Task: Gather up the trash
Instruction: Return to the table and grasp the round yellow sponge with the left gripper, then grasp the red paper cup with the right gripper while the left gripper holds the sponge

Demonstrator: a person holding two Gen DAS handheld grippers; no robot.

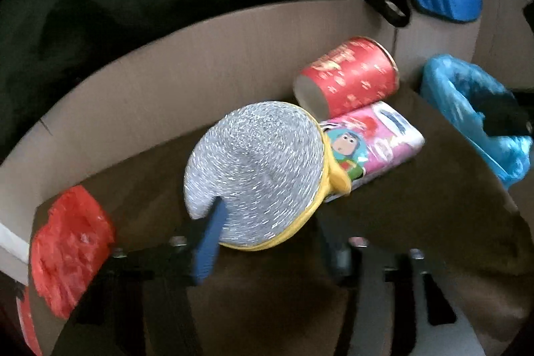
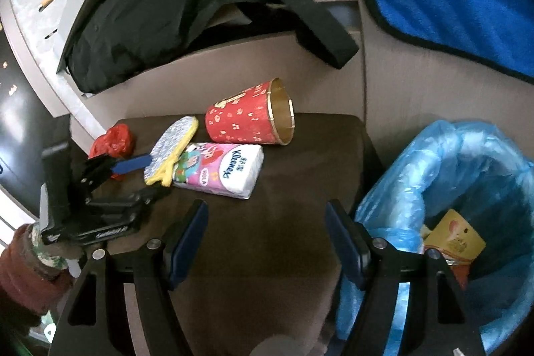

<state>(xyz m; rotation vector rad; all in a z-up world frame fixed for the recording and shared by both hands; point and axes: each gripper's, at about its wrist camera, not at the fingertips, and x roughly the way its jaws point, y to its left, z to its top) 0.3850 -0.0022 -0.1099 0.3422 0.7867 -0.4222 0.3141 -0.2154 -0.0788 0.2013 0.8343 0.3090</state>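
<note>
I see the silver scouring pad (image 1: pixel 257 169) with yellow edge pinched between my left gripper (image 2: pixel 147 165) pads, lifted over the brown seat (image 2: pixel 283 189) beside the tissue pack (image 2: pixel 223 170) and red cup (image 2: pixel 247 119). My right gripper (image 2: pixel 267 239) stands wide and empty near the blue-lined bin (image 2: pixel 467 162).

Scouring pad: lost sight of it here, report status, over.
Left claw shut on scouring pad, pad tilted up. Right claw open, empty. Tissue pack against pad's edge, red cup behind it.
</note>
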